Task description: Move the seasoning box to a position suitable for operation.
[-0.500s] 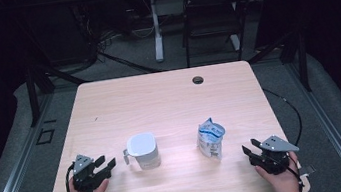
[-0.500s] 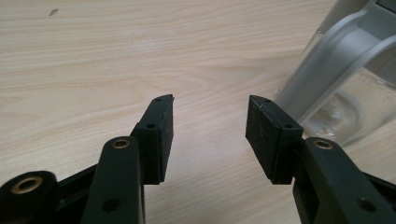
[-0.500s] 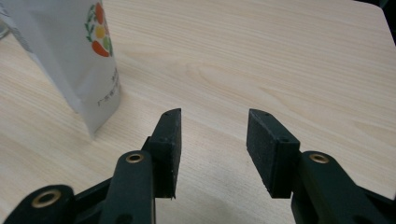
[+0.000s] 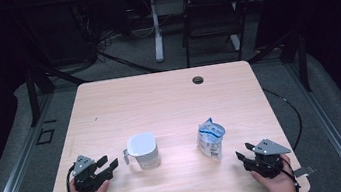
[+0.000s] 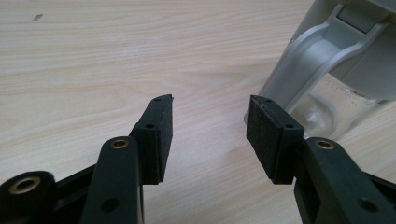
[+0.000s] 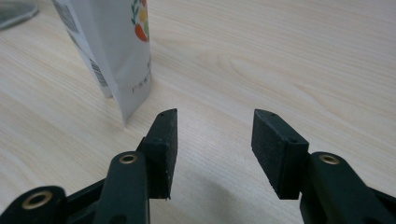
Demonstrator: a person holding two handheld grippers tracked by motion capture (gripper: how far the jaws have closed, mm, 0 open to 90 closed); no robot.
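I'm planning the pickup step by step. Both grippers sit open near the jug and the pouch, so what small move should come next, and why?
Probably ease the left gripper forward and to its right until the jug handle sits between its jaws. They stand open and empty, and the handle lies just off the right-hand pad. The right gripper is also open, short of the pouch.

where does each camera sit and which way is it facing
High view: above the person's side, looking forward and down at the table; both hands, left gripper and right gripper show.
Left gripper view: rides the left gripper, looking past its open jaws at the jug.
Right gripper view: rides the right gripper, open jaws, pouch ahead-left.
Shared: high view also shows jug and pouch.
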